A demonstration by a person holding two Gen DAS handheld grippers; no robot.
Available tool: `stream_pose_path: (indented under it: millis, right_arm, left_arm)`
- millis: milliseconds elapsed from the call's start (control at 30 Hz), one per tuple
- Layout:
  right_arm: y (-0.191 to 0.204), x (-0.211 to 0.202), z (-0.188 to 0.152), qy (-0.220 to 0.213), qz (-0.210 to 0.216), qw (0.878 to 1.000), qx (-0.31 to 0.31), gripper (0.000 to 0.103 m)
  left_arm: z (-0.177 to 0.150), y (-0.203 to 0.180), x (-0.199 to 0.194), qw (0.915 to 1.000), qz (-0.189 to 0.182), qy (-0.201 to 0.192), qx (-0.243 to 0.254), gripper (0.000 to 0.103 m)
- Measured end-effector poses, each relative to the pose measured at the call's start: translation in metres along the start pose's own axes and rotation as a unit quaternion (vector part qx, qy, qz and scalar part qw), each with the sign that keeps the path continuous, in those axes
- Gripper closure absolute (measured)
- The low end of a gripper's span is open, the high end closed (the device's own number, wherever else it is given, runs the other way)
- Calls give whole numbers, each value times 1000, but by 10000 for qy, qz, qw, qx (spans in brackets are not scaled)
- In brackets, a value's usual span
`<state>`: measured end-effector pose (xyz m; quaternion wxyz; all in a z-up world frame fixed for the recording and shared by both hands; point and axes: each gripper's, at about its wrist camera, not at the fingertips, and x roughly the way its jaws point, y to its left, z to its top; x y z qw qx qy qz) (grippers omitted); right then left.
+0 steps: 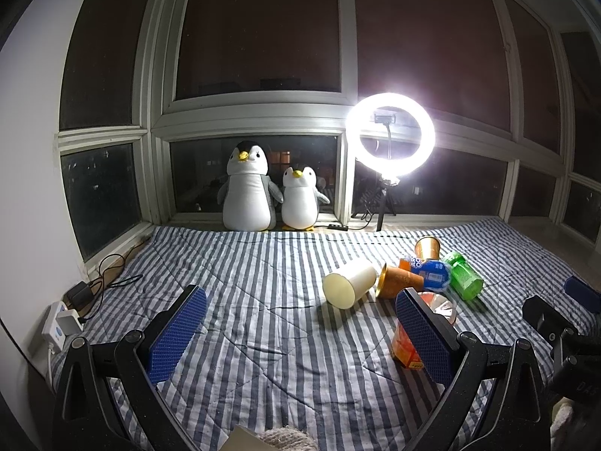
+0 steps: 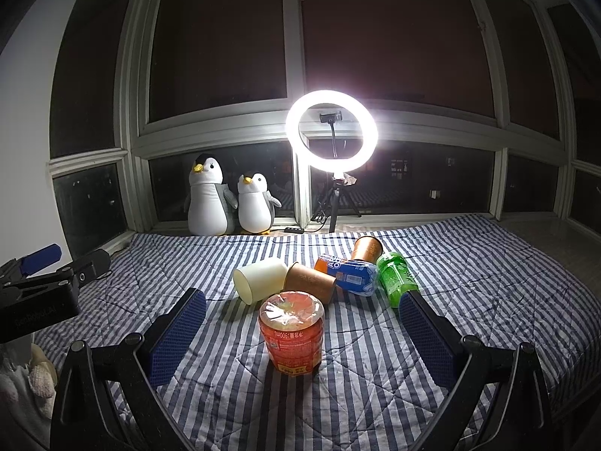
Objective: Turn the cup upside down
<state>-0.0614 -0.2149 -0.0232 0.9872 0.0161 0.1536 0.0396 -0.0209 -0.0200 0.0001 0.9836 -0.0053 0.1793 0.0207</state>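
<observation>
A cream cup (image 1: 349, 282) (image 2: 261, 278) lies on its side on the striped quilt (image 1: 244, 338). A brown cup (image 1: 400, 281) (image 2: 310, 282) lies on its side against it. Another brown cup (image 1: 428, 248) (image 2: 367, 248) sits farther back. An orange cut bottle (image 2: 293, 332) (image 1: 405, 345) stands inverted in front of them. My left gripper (image 1: 300, 334) is open and empty, short of the cream cup. My right gripper (image 2: 302, 334) is open, its fingers on either side of the orange bottle and apart from it.
A blue-labelled bottle (image 2: 349, 272) and a green bottle (image 2: 396, 278) lie on their sides beside the cups. Two plush penguins (image 1: 249, 188) and a lit ring light (image 1: 390, 131) stand at the window. Cables and a power strip (image 1: 60, 323) lie at the left.
</observation>
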Motion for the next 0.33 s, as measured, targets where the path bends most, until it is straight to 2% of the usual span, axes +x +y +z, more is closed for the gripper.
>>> stream_pose_path:
  millis: [333]
  right_arm:
    - [-2,1,0,23,7,10000,9,1]
  left_arm:
    - [1,0,0,10000,8,-41,17,1]
